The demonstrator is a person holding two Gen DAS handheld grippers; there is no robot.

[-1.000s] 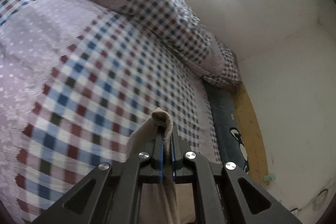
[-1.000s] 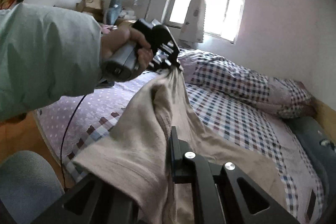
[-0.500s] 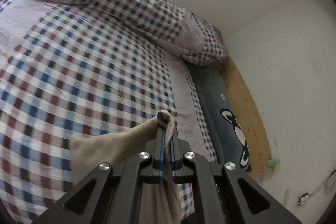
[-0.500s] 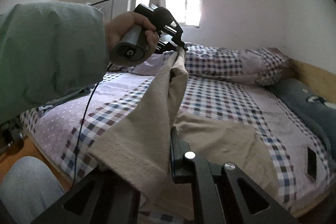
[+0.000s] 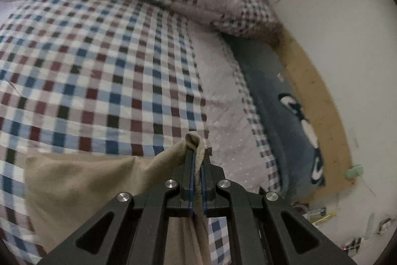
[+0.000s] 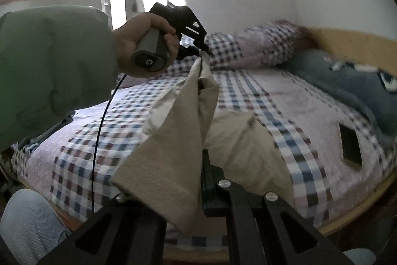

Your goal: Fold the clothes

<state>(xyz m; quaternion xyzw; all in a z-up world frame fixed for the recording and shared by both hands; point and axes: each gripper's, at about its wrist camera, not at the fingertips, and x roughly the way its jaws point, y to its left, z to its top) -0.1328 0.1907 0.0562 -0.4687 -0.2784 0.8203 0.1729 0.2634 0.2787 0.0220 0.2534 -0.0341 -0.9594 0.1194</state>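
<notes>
Over the checked bedspread [image 5: 99,71] you've got the beige soft knit garment [image 6: 173,140] strung between both hands: left gripper [image 5: 196,160] clamped on its far corner, right gripper [image 6: 202,180] pinching the near edge. Its long axis runs near-to-far, rest sagging onto the bed.

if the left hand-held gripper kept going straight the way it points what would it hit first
Most likely the checked bedspread. The left hand-held gripper, shut on a corner of the beige garment, points down toward the bed surface just ahead. Nothing else shows in that line, though depth is hard to judge.
</notes>
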